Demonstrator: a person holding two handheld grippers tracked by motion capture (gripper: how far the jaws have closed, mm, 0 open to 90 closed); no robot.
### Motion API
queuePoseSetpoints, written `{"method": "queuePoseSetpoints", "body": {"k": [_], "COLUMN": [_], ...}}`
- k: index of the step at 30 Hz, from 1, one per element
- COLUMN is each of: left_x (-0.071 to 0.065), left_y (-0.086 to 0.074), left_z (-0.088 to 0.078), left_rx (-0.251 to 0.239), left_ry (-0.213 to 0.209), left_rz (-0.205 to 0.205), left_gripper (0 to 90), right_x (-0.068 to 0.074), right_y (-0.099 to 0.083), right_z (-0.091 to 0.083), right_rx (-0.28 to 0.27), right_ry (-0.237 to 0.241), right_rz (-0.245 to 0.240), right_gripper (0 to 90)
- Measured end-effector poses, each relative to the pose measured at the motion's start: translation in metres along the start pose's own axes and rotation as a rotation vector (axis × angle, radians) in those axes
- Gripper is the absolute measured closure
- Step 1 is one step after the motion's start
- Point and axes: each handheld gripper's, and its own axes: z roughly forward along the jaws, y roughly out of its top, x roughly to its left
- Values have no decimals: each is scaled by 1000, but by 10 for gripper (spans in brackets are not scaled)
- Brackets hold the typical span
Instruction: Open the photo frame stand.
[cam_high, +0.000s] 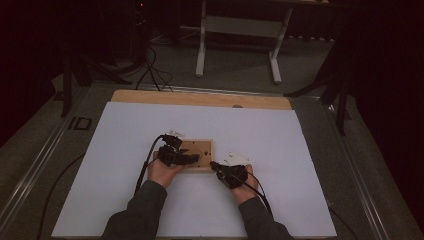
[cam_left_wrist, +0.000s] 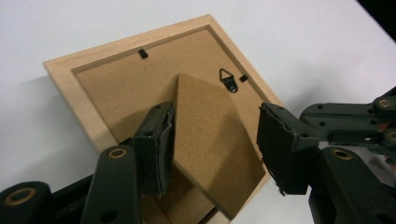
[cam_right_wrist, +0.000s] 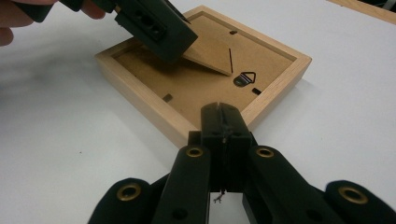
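A light wooden picture frame (cam_high: 202, 146) lies face down on the white board, its brown backing up. In the left gripper view the frame (cam_left_wrist: 70, 70) has its cardboard stand flap (cam_left_wrist: 215, 116) raised off the backing. My left gripper (cam_left_wrist: 212, 147) is shut across the flap's width, a pad on each side edge. The right gripper view shows the lifted flap (cam_right_wrist: 210, 63) under the left gripper (cam_right_wrist: 159, 28). My right gripper (cam_right_wrist: 223, 114) is shut with nothing in it, its tips against the frame's near rim (cam_right_wrist: 140, 100). From above, it (cam_high: 214, 165) sits at the frame's right front corner.
The white board (cam_high: 150, 125) covers a wooden table top (cam_high: 200, 98). A metal hanger (cam_left_wrist: 227, 77) and small tabs sit on the backing. Behind the table stand a white table's legs (cam_high: 201, 50), dark stands and cables (cam_high: 150, 70) on the floor.
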Motion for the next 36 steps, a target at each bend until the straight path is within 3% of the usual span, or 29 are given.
{"method": "queuePoseSetpoints", "body": {"k": [8, 19, 29, 36], "left_x": [1, 4, 2, -3], "left_y": [0, 3, 3, 1], "left_z": [1, 1, 1, 1], "left_rx": [11, -1, 34, 31], "left_ry": [-21, -45, -17, 22], "left_rz": [-20, -44, -19, 32], "left_gripper": [517, 498, 531, 534], "right_x": [0, 0, 0, -3], "right_y": [0, 0, 0, 1], "right_z": [0, 0, 0, -1], "right_rx": [0, -1, 0, 8], "right_ry": [-1, 0, 1, -5], "right_rz": [0, -1, -2, 3], "right_gripper": [897, 897, 890, 817]}}
